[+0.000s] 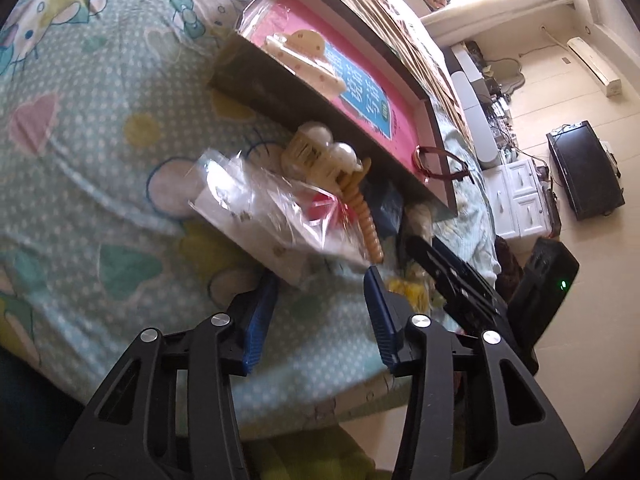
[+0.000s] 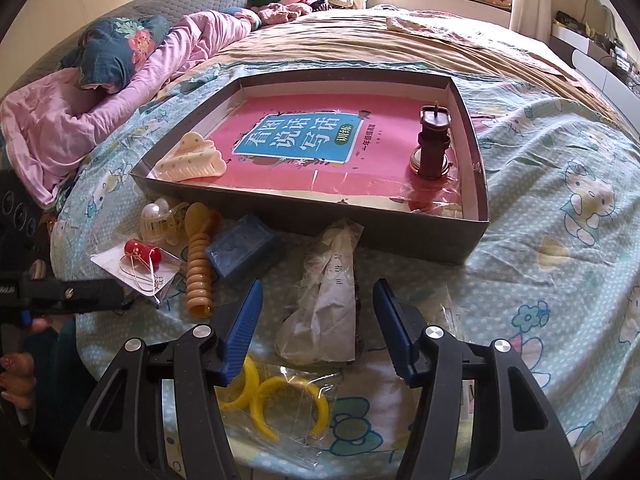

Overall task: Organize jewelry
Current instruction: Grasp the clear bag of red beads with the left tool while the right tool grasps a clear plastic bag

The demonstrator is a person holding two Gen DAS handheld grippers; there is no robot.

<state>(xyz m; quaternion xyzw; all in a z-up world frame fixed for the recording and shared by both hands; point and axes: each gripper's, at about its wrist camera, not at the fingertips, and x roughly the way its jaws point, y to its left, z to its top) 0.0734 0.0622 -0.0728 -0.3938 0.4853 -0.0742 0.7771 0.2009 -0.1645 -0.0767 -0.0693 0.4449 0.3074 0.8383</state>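
Observation:
My left gripper [image 1: 320,280] is open over the cartoon bedsheet, with the near corner of a clear earring bag [image 1: 260,208] lying between its blue fingertips, untouched by the pads. The same bag [image 2: 140,268] holds a red bead. My right gripper [image 2: 318,312] is open around a crumpled clear bag with white paper [image 2: 328,300]; the pads stand apart from it. A grey shallow box [image 2: 312,208] holds a cream claw clip [image 2: 192,160] and a brown watch [image 2: 434,140]. In front of it lie a pearl clip [image 2: 160,220], a tan spiral clip [image 2: 198,264] and a blue box [image 2: 244,252].
Yellow hoops in a bag [image 2: 276,396] lie under the right gripper. A pink blanket [image 2: 60,120] and pillows sit at the far left, a tan cover [image 2: 360,44] behind the box. The bed's edge drops to the floor [image 1: 560,92] near a white cabinet [image 1: 520,196].

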